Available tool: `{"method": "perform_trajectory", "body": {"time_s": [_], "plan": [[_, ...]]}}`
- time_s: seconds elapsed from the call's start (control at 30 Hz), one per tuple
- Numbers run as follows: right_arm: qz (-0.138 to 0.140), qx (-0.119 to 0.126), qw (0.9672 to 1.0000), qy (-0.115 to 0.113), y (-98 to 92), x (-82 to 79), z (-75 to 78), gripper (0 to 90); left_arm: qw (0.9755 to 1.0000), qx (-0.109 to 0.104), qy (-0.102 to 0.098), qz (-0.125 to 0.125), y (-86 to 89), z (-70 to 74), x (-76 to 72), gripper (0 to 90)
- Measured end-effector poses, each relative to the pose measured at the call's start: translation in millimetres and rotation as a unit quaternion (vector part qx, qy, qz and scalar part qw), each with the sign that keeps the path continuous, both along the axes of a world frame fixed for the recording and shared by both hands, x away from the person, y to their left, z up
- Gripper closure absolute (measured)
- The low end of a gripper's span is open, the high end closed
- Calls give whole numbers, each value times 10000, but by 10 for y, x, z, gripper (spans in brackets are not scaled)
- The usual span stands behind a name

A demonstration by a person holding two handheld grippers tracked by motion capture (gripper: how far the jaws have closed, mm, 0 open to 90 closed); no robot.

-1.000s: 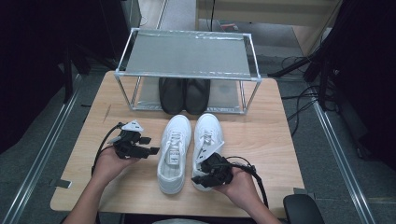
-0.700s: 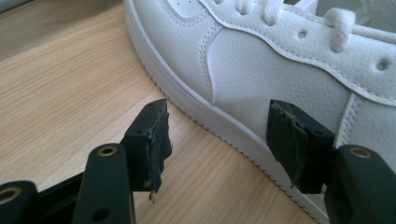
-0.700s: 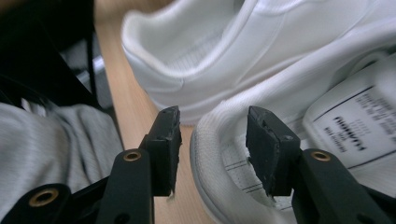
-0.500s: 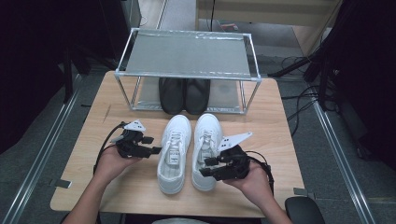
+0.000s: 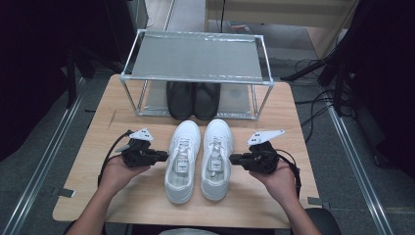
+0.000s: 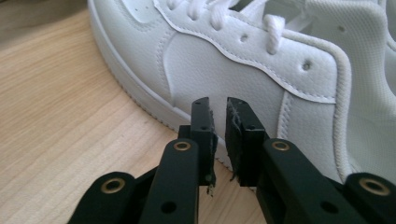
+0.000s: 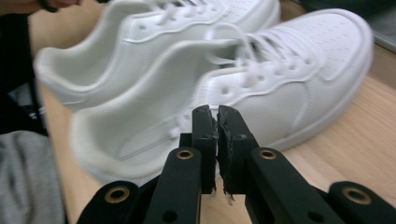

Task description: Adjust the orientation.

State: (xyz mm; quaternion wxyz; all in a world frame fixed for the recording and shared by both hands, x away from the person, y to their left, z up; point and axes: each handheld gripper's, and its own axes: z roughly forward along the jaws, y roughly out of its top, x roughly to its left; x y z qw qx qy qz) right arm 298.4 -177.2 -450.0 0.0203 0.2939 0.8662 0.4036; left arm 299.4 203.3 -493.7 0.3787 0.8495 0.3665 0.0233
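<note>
Two white sneakers stand side by side mid-table, toes toward the rack: the left shoe [image 5: 183, 147] and the right shoe [image 5: 218, 142]. My left gripper [image 5: 165, 156] points at the left shoe's outer side [image 6: 261, 60]. Its jaws have just been closing and stand all but together [image 6: 218, 109], a sliver apart, nothing between them. My right gripper [image 5: 232, 158] points at the right shoe's outer side [image 7: 280, 84], a little clear of it. Its jaws [image 7: 217, 114] have just closed and are shut on nothing. The left shoe [image 7: 154, 28] shows behind.
A wire rack [image 5: 195, 56] with a grey shelf stands at the table's far side, a pair of black shoes [image 5: 193, 100] under it. The wooden table [image 5: 122, 122] has bare room left and right of the sneakers. Cables trail from both grippers.
My right hand has pulled away from the right shoe's heel and out to its right side. The left hand has stayed beside the left shoe.
</note>
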Motion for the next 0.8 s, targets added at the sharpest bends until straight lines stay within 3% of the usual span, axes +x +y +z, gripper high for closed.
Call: {"method": "perform_trajectory", "body": {"time_s": [0.17, 0.27, 0.43, 0.63, 0.8], "plan": [[-180, -138, 9997, -75, -6, 162, -73, 896, 10000, 34, 49, 2, -26, -30, -19, 830], [-358, -297, 9988, -126, 2, 341, -158, 900, 10000, 0, 56, 41, -18, -50, -16, 830], [-554, -260, 9980, -131, 12, 515, -259, 899, 9999, -8, 121, 62, -11, -81, -4, 835], [-530, -300, 9981, -68, 96, 681, -307, 900, 9999, -4, 117, 49, -12, -88, -5, 835], [-445, -352, 9984, -40, 163, 682, -337, 900, 9999, -46, 116, 58, -9, -97, -6, 836]]}}
